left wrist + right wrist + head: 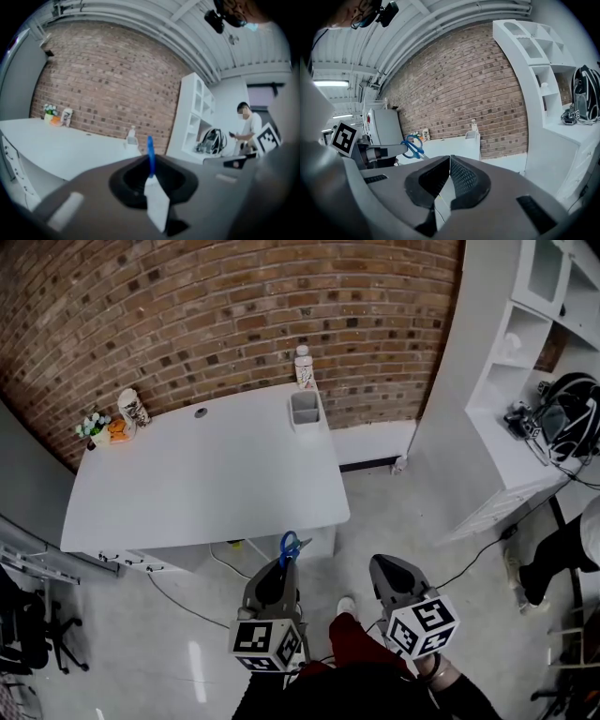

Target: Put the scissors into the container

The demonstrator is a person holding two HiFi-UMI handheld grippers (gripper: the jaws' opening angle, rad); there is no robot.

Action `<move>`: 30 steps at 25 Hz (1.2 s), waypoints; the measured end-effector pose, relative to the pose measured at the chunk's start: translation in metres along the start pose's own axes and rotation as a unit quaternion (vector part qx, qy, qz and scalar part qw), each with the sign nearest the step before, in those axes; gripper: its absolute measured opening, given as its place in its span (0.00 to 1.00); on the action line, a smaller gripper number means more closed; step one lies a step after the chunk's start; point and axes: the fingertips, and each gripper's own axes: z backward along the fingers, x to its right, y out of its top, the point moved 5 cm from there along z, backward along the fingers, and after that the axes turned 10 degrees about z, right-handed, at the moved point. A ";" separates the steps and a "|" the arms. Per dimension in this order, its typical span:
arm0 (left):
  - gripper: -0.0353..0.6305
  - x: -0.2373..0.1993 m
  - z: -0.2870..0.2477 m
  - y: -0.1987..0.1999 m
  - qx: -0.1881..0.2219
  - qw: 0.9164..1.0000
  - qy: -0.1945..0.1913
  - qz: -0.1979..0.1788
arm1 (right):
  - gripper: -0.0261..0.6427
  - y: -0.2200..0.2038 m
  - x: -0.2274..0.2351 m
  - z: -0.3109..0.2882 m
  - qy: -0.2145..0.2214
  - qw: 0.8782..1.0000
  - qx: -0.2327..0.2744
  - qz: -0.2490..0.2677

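Note:
Blue-handled scissors (289, 546) stick out of my left gripper (282, 566), which is shut on their blades, handles pointing forward. In the left gripper view the blue handle (150, 157) stands edge-on between the jaws, above the pale blade (157, 204). The grey open-top container (304, 410) stands at the table's far right corner, well ahead of both grippers; it is small in the left gripper view (132, 142) and in the right gripper view (472, 136). My right gripper (387, 567) is shut and empty, its pads (458, 173) together. It sees the scissors (411, 146) to its left.
The white table (206, 488) lies ahead, its near edge just beyond the grippers. A bottle (303, 365) stands behind the container; a cup (132, 408) and a small plant (94, 426) sit at the far left. White shelves (525, 352) with a bag (574, 414) and a person (567, 545) are on the right.

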 end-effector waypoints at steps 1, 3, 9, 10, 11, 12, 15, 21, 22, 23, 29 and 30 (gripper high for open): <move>0.10 -0.001 -0.008 0.001 -0.001 1.000 0.002 0.001 | 0.05 0.002 0.005 -0.007 0.002 1.000 -0.001 0.001; 0.10 -0.005 -0.023 0.002 -0.003 1.000 0.005 0.002 | 0.05 0.004 0.015 -0.019 0.006 1.000 -0.005 0.001; 0.10 -0.009 -0.061 0.011 -0.009 1.000 0.014 0.007 | 0.05 0.014 0.044 -0.052 0.016 1.000 -0.013 -0.001; 0.10 -0.009 -0.068 0.014 -0.008 1.000 0.016 0.006 | 0.05 0.016 0.049 -0.057 0.018 1.000 -0.013 -0.001; 0.10 -0.010 -0.074 0.017 -0.007 1.000 0.018 0.006 | 0.05 0.018 0.054 -0.062 0.020 1.000 -0.013 -0.001; 0.10 -0.011 -0.081 0.019 -0.005 1.000 0.021 0.006 | 0.05 0.019 0.059 -0.068 0.022 1.000 -0.013 0.000; 0.10 -0.013 -0.098 0.022 -0.002 1.000 0.031 0.006 | 0.05 0.022 0.074 -0.080 0.028 1.000 -0.013 -0.001; 0.10 -0.014 -0.122 0.033 0.002 0.999 0.041 0.000 | 0.05 0.031 0.093 -0.099 0.036 0.999 -0.014 -0.003; 0.10 -0.014 -0.125 0.035 0.002 0.999 0.041 0.000 | 0.05 0.032 0.094 -0.101 0.038 0.999 -0.014 -0.003; 0.10 -0.014 -0.129 0.038 0.002 0.999 0.041 -0.001 | 0.05 0.034 0.096 -0.104 0.040 0.999 -0.014 -0.003; 0.10 -0.017 -0.146 0.052 0.007 0.999 0.039 -0.012 | 0.05 0.039 0.101 -0.114 0.042 0.999 -0.014 -0.004; 0.10 -0.019 -0.149 0.055 0.008 0.999 0.038 -0.014 | 0.05 0.040 0.102 -0.116 0.041 0.999 -0.014 -0.004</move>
